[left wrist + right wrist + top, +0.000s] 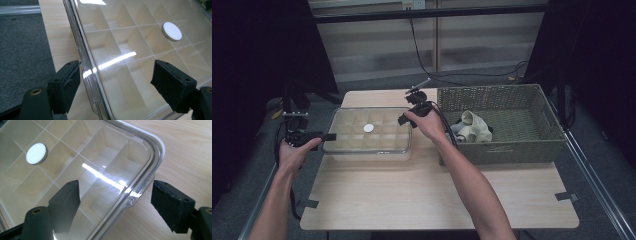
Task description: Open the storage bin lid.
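I have the left gripper (pixel 116 83) at the box's (pixel 368 131) left end and the right gripper (pixel 115 203) at its right, fingers of both spread wide astride its lid tabs, gripping nothing. The box sits on the tabletop (pixel 437 195) beside a basket (pixel 507 122). No readable writing on its lid.

Table (pixel 422 195) w/ box (pixel 367 145), basket (pixel 512 150)
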The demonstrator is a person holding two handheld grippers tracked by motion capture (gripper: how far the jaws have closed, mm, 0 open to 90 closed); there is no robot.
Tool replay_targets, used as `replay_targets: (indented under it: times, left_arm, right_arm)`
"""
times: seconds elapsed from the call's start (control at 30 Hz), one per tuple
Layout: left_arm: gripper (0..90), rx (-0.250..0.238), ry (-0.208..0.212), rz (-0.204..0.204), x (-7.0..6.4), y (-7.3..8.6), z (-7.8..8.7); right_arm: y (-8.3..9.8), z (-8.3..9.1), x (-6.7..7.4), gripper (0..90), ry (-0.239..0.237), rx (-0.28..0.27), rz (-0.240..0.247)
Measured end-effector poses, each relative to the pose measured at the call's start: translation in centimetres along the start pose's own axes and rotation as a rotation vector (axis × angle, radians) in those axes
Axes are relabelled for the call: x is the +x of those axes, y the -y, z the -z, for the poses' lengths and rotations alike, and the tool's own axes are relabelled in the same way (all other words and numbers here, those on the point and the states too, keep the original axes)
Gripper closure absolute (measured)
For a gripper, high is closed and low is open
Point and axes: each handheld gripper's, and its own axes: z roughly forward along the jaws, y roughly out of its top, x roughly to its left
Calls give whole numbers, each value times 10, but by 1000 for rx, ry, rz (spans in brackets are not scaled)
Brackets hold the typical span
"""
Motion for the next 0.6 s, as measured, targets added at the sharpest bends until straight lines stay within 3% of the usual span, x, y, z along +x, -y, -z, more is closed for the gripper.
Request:
replay_targets:
  times: [0.4, 0.47, 0.6]
  left_arm:
    - [285, 23, 16, 28, 6, -4, -8]
    - [289, 25, 23, 33, 7, -4, -8]
    - [292, 31, 26, 37, 7, -2, -12]
  right_arm:
    - [-2, -13, 2, 192, 15, 35, -41]
    - [-2, -14, 2, 192, 13, 31, -69]
    - [-2, -17, 3, 173, 16, 22, -74]
